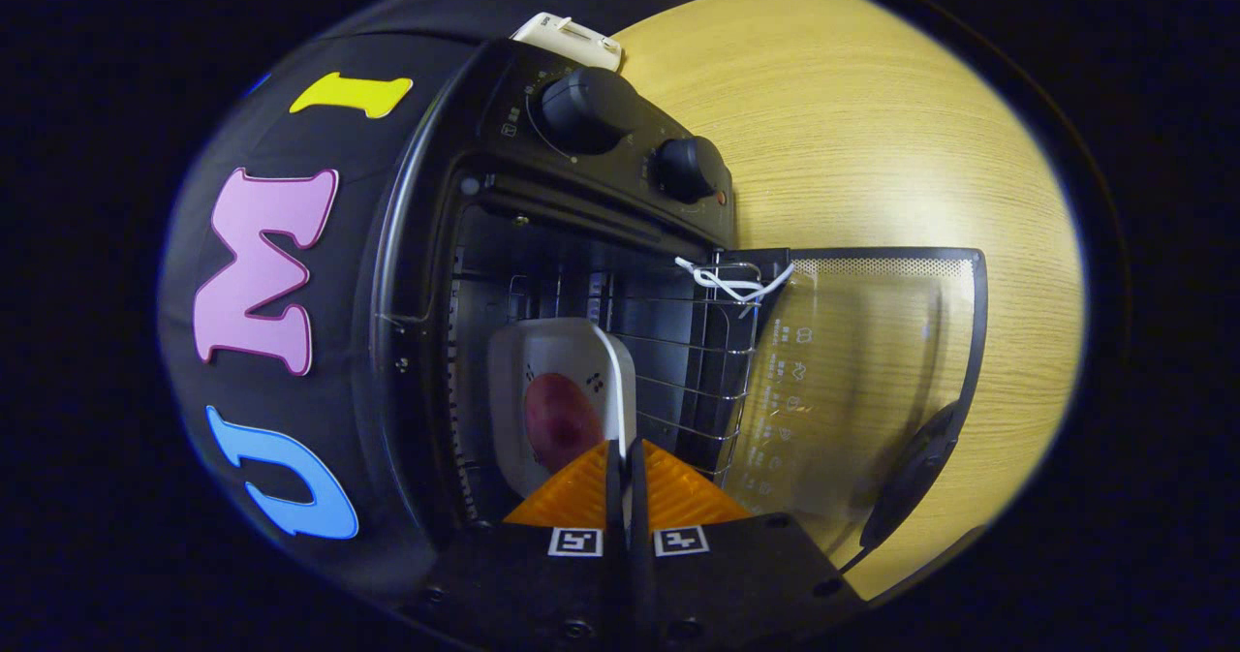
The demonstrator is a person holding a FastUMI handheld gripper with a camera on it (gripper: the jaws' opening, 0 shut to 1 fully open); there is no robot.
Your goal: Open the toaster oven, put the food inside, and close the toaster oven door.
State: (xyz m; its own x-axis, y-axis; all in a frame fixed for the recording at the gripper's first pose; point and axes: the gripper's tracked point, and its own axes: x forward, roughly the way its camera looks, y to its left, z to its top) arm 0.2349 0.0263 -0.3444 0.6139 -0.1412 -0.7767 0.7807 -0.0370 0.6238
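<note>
Reaching into the toaster oven now, the claw has its two orange fingers pressed together on the rim of a small white dish, clamped on that thin edge. The dish carries the food, a dark reddish piece, and sits just inside the oven's mouth, over the wire rack.

So the first step reads as done: the glass door is swung fully open, hanging out from the oven's front over the tabletop, its dark handle at the far end from the hinge. The second step looks nearly there, though whether the dish rests on the rack or hangs just above it I cannot tell. Left to do: let go, back out, shut the door.

The tabletop is pale wood grain. Two knobs sit on the oven's control panel, a white object lies behind the oven, and black cloth walls the booth beside it.
</note>
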